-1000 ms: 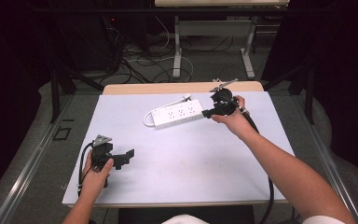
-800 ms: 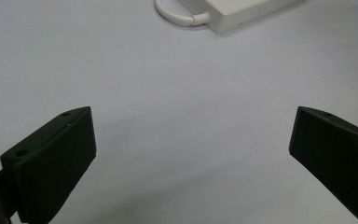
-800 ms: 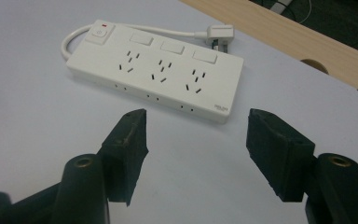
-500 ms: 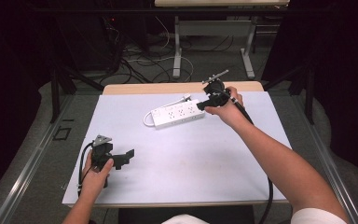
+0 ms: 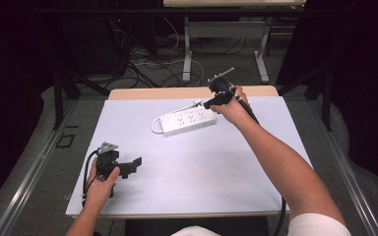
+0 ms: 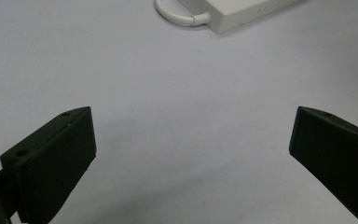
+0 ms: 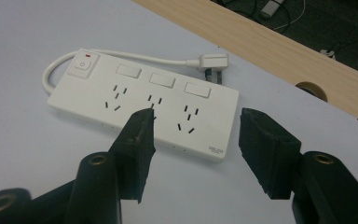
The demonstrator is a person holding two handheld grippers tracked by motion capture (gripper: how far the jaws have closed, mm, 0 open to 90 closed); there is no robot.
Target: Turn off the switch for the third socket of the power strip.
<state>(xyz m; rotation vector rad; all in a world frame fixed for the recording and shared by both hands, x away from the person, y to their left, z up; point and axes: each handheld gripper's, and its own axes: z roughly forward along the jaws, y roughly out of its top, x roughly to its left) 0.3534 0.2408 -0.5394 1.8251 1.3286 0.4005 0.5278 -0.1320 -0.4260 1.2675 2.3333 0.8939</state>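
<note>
Now we have moved our right hand-held gripper [image 5: 207, 104] a little up and toward the far edge of the counter [image 5: 202, 187], compared with a second ago, and it has come to hang at the right end of the white power strip [image 5: 187, 120]. That tells us we are getting ready to take hold of the strip, though we have not grabbed it yet. In the right gripper view the right hand-held gripper [image 7: 193, 128] has its two black jaws spread apart with nothing between them. The power strip [image 7: 142, 107] lies flat in the middle of that frame, just past the jaw tips, with its switch [image 7: 82, 65] at the upper left and three sets of holes in a row. Its plug [image 7: 212, 63] rests on the counter behind it, near the wooden edge [image 7: 279, 53] in the upper right. One jaw tip sits in front of the middle holes, and the other stands off past the strip's right end, so we think the jaws need to go down lower to close on that end. Our left hand-held gripper [image 5: 137, 162] has not moved. It waits at the lower left of the high view, well apart from the strip. In the left gripper view its jaws are wide apart and hold nothing, and the strip's end [image 6: 233, 14] with its cord [image 6: 177, 14] peeks in at the top of the frame.
</note>
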